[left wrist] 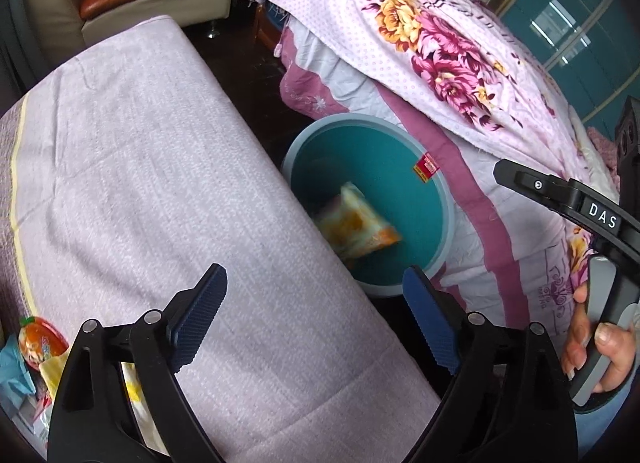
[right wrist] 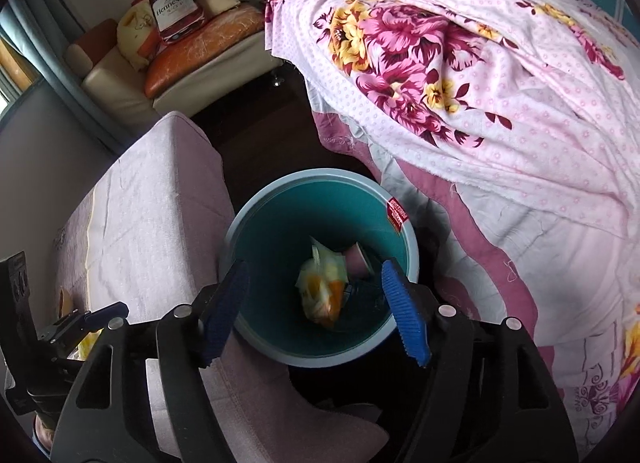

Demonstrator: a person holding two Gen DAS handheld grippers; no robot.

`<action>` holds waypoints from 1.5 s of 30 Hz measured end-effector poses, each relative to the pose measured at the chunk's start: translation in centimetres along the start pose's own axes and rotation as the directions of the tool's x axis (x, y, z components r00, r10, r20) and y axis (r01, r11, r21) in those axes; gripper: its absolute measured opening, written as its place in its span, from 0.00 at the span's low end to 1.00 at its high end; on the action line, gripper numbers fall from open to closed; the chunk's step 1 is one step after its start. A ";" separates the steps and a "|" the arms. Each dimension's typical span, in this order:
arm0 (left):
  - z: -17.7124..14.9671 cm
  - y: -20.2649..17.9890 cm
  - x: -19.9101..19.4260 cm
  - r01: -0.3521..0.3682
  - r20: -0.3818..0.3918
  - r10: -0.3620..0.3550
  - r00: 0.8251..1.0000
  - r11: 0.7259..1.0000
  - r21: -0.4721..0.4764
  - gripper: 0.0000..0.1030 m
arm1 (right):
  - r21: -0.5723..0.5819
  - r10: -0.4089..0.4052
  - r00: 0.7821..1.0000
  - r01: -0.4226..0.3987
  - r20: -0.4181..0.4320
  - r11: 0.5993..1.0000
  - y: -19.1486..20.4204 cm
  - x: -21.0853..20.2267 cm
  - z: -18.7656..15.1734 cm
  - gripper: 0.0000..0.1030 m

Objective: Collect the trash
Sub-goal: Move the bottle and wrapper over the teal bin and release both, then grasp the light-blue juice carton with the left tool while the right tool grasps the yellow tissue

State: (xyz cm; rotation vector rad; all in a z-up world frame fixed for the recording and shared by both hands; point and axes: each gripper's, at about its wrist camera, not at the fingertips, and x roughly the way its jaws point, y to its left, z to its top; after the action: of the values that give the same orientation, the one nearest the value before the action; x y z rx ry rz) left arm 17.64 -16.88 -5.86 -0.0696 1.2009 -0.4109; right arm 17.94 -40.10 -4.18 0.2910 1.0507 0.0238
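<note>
1. Wrapper point(right wrist: 322, 293): yellow and orange, blurred, inside the teal bin. No gripper touches it. Whether it has settled on the bottom cannot be told.
2. Pink cup point(right wrist: 356, 261): lies in the bin, beside and partly behind the wrapper.
3. Bin point(right wrist: 256, 347): round, teal inside, pale rim, a red sticker point(right wrist: 396, 215) near the rim. It stands on the dark floor between the covered table and the bed.
4. Right gripper point(right wrist: 314, 313): over the bin mouth, jaws apart, nothing between the pads.
5. Left gripper point(left wrist: 316, 323): over the edge of the covered table, jaws wide, nothing held.
6. Remaining trash point(left wrist: 38, 343): an orange-printed packet and other wrappers lie at the near left corner of the table, well apart from the bin. Judged as the next items to collect.
7. Covered table point(left wrist: 140, 163): pale lilac cloth, otherwise bare where visible.
8. Bed point(right wrist: 500, 123): floral quilt hanging close beside the bin.
9. Sofa point(right wrist: 180, 75): far corner, cushions piled on it.
10. Risks, judged: the bin sits tight against the table edge, so a light wrapper released off-centre may land on the floor; thin packets may slip from the pads; a gripper may catch the cloth and drag it.
</note>
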 end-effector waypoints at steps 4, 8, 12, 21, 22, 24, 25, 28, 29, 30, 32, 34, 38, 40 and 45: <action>-0.8 0.7 -1.3 0.007 0.018 -0.006 1.000 1.000 -0.009 0.88 | -0.007 0.002 1.000 -0.002 -0.006 1.000 0.9 -0.8 -0.3 0.70; -2.0 1.5 -2.7 0.009 0.034 -0.009 0.999 1.000 -0.025 0.88 | -0.016 0.021 0.999 -0.022 -0.025 1.000 2.2 -1.4 -1.0 0.72; -3.7 2.8 -4.5 0.008 0.057 -0.006 0.998 0.999 -0.045 0.88 | -0.056 0.042 0.998 -0.044 -0.044 0.997 4.6 -1.7 -2.0 0.72; -7.4 6.7 -9.3 -0.024 0.112 0.034 0.993 0.995 -0.094 0.88 | -0.159 0.096 0.991 -0.110 -0.098 0.981 11.1 -2.1 -4.9 0.73; -8.1 7.4 -10.0 -0.029 0.117 0.041 0.992 0.995 -0.100 0.88 | -0.169 0.101 0.989 -0.118 -0.106 0.978 11.7 -2.1 -5.1 0.73; -9.2 8.5 -10.9 -0.039 0.121 0.053 0.991 0.993 -0.111 0.88 | -0.204 0.115 0.985 -0.140 -0.130 0.969 13.6 -2.1 -6.0 0.73; -9.9 9.3 -11.5 -0.049 0.122 0.063 0.991 0.992 -0.117 0.88 | -0.214 0.117 0.984 -0.144 -0.135 0.966 14.2 -2.2 -6.3 0.73; -11.7 11.0 -12.7 -0.074 0.121 0.089 0.989 0.990 -0.123 0.88 | -0.256 0.122 0.980 -0.159 -0.154 0.953 16.5 -2.3 -7.5 0.73; -12.3 11.6 -13.0 -0.081 0.115 0.095 0.989 0.989 -0.123 0.88 | -0.274 0.124 0.980 -0.164 -0.159 0.948 17.4 -2.4 -7.9 0.73; -12.8 12.1 -13.2 -0.086 0.107 0.100 0.989 0.989 -0.124 0.88 | -0.281 0.125 0.979 -0.167 -0.162 0.945 17.8 -2.4 -8.3 0.73; -14.2 12.9 -13.6 -0.098 0.091 0.109 0.990 0.988 -0.117 0.88 | -0.295 0.131 0.976 -0.179 -0.175 0.939 18.7 -2.4 -8.9 0.73; -15.5 13.4 -13.6 -0.111 0.074 0.119 0.990 0.989 -0.100 0.88 | -0.301 0.138 0.972 -0.192 -0.191 0.934 19.4 -2.4 -9.4 0.73; -17.1 13.8 -12.6 -0.104 0.022 0.105 0.994 0.993 -0.059 0.88 | -0.315 0.129 0.968 -0.194 -0.214 0.929 20.3 -2.1 -10.4 0.73; -17.8 13.7 -11.7 -0.090 -0.010 0.090 0.996 0.996 -0.029 0.88 | -0.316 0.126 0.966 -0.194 -0.225 0.928 20.5 -1.9 -10.8 0.73; -18.8 13.3 -10.2 -0.074 -0.039 0.075 0.996 0.997 0.020 0.88 | -0.317 0.132 0.956 -0.214 -0.262 0.924 20.9 -1.1 -11.5 0.73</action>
State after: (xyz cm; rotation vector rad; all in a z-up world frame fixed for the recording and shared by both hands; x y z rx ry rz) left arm 1.03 1.97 -7.21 -0.0008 1.2350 -0.3597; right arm 10.02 -17.59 -3.36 0.0630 1.2322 0.4086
